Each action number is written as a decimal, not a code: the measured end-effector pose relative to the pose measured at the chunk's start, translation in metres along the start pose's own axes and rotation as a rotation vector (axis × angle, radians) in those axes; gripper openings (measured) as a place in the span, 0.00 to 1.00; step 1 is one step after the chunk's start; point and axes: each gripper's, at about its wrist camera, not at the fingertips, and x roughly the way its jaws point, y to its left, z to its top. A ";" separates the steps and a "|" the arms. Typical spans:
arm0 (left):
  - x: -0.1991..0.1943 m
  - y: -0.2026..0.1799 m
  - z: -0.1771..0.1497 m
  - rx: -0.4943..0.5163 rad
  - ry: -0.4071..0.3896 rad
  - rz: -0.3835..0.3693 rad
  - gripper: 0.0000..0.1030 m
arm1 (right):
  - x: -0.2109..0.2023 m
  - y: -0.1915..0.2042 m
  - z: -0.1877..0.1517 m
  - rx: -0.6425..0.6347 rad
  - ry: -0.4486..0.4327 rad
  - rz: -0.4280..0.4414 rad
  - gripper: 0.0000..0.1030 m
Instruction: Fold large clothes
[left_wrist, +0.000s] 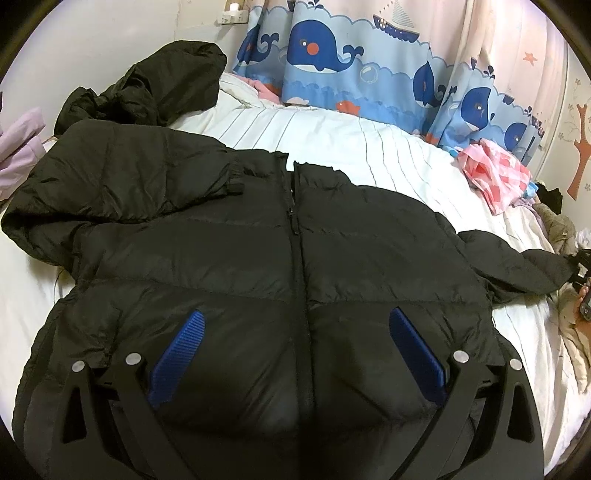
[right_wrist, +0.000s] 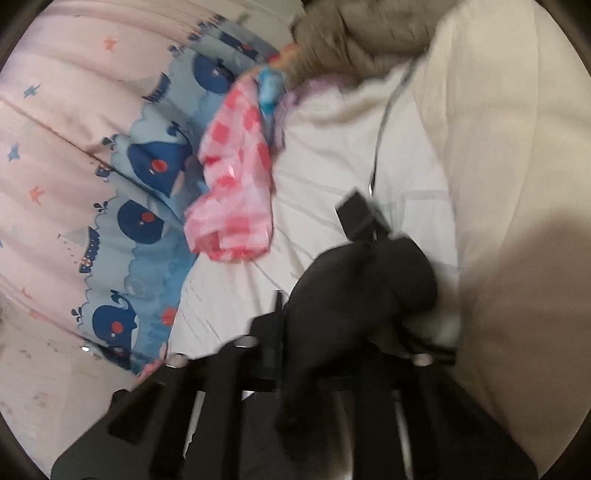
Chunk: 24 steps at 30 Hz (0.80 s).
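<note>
A black puffer jacket (left_wrist: 295, 258) lies front up and zipped on the white striped bed sheet (left_wrist: 369, 147). Its hood (left_wrist: 147, 85) is bunched at the far left, and one sleeve (left_wrist: 129, 184) is folded across the chest. My left gripper (left_wrist: 297, 321) hovers open over the hem, its blue pads (left_wrist: 184, 350) spread wide on either side of the zip. The other sleeve (left_wrist: 517, 269) stretches to the right, where my right gripper (left_wrist: 581, 266) holds its end. In the blurred right wrist view, that gripper (right_wrist: 332, 314) is shut on the bunched black sleeve end (right_wrist: 354, 288).
A pink checked cloth (left_wrist: 495, 177) (right_wrist: 236, 177) lies by the whale-print curtain (left_wrist: 351, 55) at the bed's far side. A lilac garment (left_wrist: 18, 147) sits at the left edge. A beige quilt (right_wrist: 517, 184) and a tan garment (right_wrist: 362, 33) lie beyond the sleeve.
</note>
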 end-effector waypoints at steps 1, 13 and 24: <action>-0.001 0.001 0.000 0.001 -0.004 0.002 0.93 | -0.005 0.007 0.003 -0.032 -0.024 -0.007 0.07; -0.022 0.048 0.003 -0.069 -0.038 0.037 0.93 | -0.058 0.230 -0.089 -0.637 -0.188 0.080 0.06; -0.044 0.142 0.014 -0.272 -0.071 0.149 0.93 | -0.038 0.408 -0.319 -0.993 -0.006 0.335 0.06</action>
